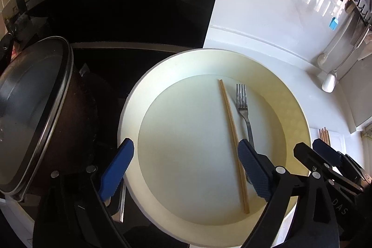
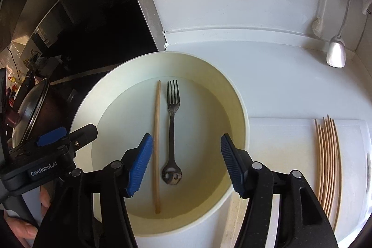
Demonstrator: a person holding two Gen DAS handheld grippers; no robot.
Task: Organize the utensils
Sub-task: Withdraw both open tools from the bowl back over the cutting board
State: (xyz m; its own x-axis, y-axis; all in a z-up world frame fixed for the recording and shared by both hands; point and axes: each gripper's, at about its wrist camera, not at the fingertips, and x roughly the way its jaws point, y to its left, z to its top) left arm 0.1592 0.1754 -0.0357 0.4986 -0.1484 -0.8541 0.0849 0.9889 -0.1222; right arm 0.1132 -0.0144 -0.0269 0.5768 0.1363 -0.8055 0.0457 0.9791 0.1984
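A cream round basin (image 1: 130, 108) (image 2: 234, 94) holds one wooden chopstick (image 1: 232, 129) (image 2: 157, 131) and a metal fork (image 1: 243, 104) (image 2: 173, 122), side by side. My left gripper (image 1: 186, 169) is open and empty, hovering over the basin's near left part. My right gripper (image 2: 186, 166) is open and empty above the fork's handle end; it also shows at the right of the left wrist view (image 1: 320, 155). The left gripper shows at the left of the right wrist view (image 2: 62, 138).
A lidded dark pot (image 1: 37, 113) stands on the black hob left of the basin. Several wooden chopsticks (image 2: 329, 162) lie on a white board at the right. A ladle (image 2: 336, 55) and a white brush (image 2: 317, 24) hang at the back right.
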